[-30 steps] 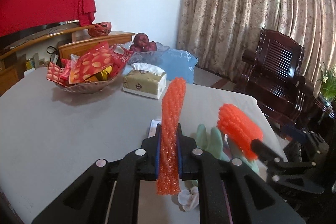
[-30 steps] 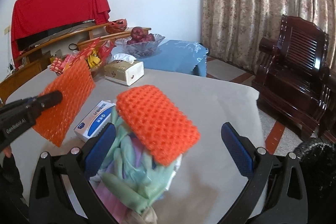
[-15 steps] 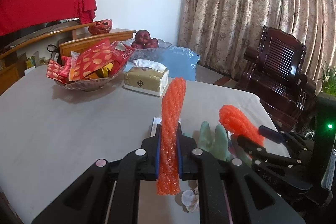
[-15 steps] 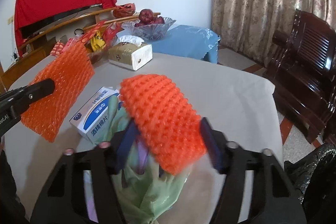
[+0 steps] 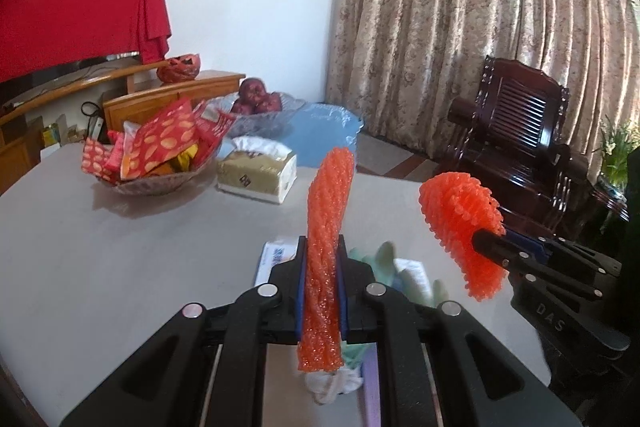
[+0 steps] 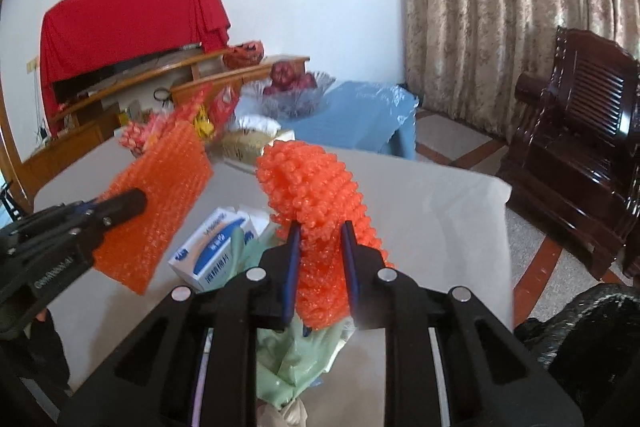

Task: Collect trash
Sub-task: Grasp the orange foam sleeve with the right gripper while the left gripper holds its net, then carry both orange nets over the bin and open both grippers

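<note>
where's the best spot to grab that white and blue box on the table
Grip the white and blue box across its two long sides, coming from above at its far-left end. It lies flat on the table, and the near-right end is crowded by the pale green gloves. Both grippers are already full of orange bubble wrap.

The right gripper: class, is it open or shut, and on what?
Shut. The right gripper has just been closing, and its blue pads now press both sides of the orange foam net, lifted above the table.
</note>
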Action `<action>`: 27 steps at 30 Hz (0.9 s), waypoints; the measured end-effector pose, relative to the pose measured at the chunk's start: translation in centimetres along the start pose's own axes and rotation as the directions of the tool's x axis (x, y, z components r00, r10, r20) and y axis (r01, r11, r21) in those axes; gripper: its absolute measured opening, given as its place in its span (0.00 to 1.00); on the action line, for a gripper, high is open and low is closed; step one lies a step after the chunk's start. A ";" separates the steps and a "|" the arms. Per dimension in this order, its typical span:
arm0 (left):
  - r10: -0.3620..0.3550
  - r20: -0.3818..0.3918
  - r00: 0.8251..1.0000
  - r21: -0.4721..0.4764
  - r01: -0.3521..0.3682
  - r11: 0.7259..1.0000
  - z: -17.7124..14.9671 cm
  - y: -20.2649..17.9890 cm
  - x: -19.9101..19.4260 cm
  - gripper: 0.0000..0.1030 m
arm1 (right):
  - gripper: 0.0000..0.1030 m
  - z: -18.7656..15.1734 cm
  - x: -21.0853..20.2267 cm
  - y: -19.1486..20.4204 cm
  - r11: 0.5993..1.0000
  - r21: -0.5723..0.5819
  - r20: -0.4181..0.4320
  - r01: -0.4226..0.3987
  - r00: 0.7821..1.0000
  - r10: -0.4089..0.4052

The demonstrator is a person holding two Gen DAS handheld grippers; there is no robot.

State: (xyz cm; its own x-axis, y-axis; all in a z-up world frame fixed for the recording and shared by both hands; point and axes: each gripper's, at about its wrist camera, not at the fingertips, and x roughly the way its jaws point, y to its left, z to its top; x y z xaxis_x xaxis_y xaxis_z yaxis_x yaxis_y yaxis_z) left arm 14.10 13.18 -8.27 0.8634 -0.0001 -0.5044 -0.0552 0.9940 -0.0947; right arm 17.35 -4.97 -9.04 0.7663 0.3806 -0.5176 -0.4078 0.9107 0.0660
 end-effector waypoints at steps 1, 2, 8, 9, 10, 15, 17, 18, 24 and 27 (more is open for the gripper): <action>-0.009 0.006 1.000 0.004 0.009 1.000 0.2 -0.5 -0.3 0.12 | 0.18 0.2 -0.7 -0.2 1.000 0.003 0.009 0.002 1.000 -0.002; -0.015 0.011 1.000 0.007 0.015 1.000 0.4 -0.9 -0.6 0.12 | 0.18 0.3 -1.5 -0.4 1.000 0.007 0.020 0.006 1.000 -0.006; -0.063 0.034 0.997 0.023 0.062 0.998 1.3 -3.6 -2.2 0.12 | 0.18 0.2 -5.4 -2.2 0.998 0.050 0.057 0.028 0.998 -0.030; -0.069 0.035 0.997 0.027 0.068 0.997 1.3 -4.0 -2.3 0.12 | 0.18 0.2 -5.9 -2.5 0.998 0.053 0.061 0.034 0.997 -0.037; -0.077 0.038 0.996 0.032 0.076 0.997 1.4 -4.6 -2.5 0.12 | 0.18 0.1 -6.7 -2.8 0.998 0.053 0.067 0.042 0.997 -0.045; -0.131 0.036 0.991 0.046 0.129 0.991 1.6 -7.4 -2.9 0.12 | 0.18 -0.3 -9.6 -4.6 0.994 0.058 0.085 0.090 0.992 -0.095; -0.152 0.037 0.988 0.054 0.150 0.987 1.5 -8.6 -3.1 0.12 | 0.18 -0.6 -10.9 -5.7 0.991 0.070 0.091 0.117 0.988 -0.123; -0.165 0.036 0.986 0.058 0.163 0.985 1.5 -9.4 -3.2 0.12 | 0.18 -0.7 -11.2 -6.1 0.989 0.074 0.091 0.126 0.987 -0.133; -0.239 0.028 0.971 0.093 0.236 0.967 1.1 -13.8 -3.5 0.12 | 0.18 -2.4 -14.7 -9.7 0.969 0.114 0.093 0.218 0.969 -0.229; -0.275 0.017 0.961 0.110 0.272 0.956 0.7 -16.1 -3.4 0.12 | 0.18 -3.5 -16.0 -11.3 0.957 0.133 0.087 0.257 0.959 -0.269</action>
State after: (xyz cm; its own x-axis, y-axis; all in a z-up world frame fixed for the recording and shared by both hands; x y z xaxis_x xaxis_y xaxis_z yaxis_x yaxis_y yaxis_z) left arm 12.43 -2.78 -4.43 0.8535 -0.2720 -0.4444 0.2372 0.9623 -0.1333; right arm 7.91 -21.90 -4.46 0.8879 0.1340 -0.4400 -0.1278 0.9908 0.0437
